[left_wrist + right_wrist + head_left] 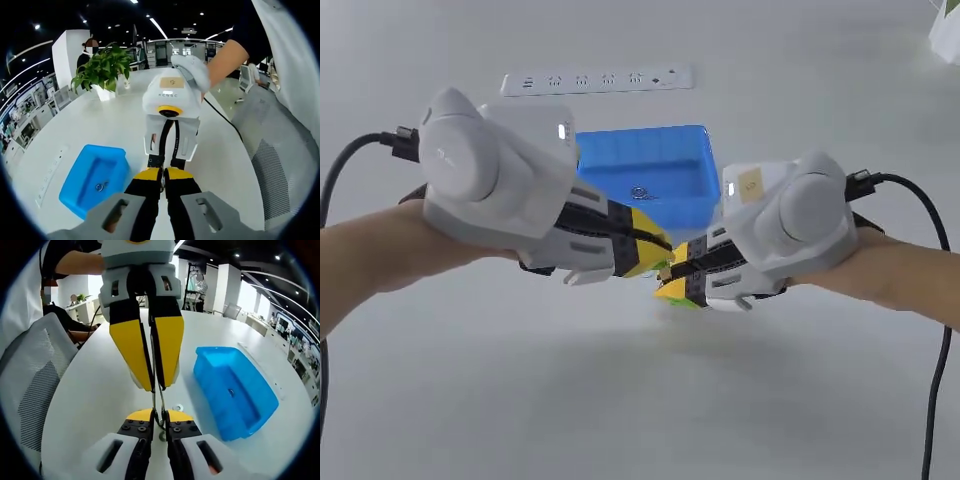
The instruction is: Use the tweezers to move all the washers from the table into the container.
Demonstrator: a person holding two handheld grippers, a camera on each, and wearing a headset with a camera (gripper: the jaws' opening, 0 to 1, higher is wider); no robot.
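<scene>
Left gripper (pixel 156 386) and right gripper (pixel 159 417) both clamp one tweezers (pixel 156 404); one washer (pixel 231 391) in container (pixel 252 412).

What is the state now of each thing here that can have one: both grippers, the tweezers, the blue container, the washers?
Left gripper: shut on the thin metal tweezers.
Right gripper: shut on the same tweezers, facing the left one.
Tweezers: held between both grippers.
Blue plastic container: upright, open on top.
Small metal washer inside it: lying on the bottom.
Small metal washer on the white table: lying flat, not picked up.
</scene>
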